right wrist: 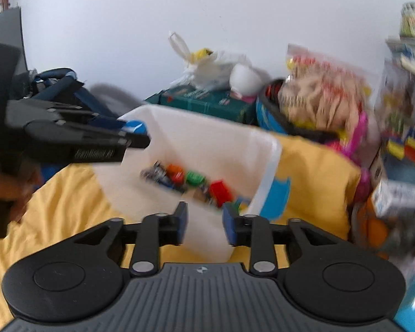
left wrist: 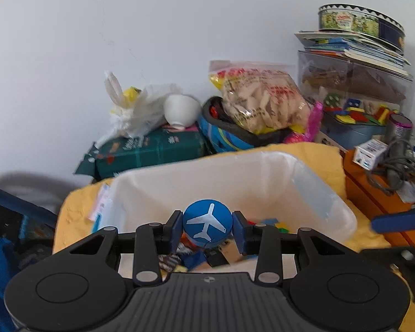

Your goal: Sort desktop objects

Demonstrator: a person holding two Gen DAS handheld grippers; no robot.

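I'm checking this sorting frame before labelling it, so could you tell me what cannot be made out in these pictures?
- Bin contents, left wrist view: mostly hidden behind the left gripper and its blue ball.
- Snack bag print, right wrist view: motion-blurred.
- Boxes at the right edge, right wrist view: blurred, cut off.

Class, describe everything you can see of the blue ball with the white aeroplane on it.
The blue ball is round and smooth, matte like rubber or foam, with a white aeroplane printed on its front. The left tongs clamp it, one blue pad on each side. It hangs above the white plastic bin, over the small toys on the bin's floor. From the right wrist view only a blurred blue and white sliver shows at the tong tips.
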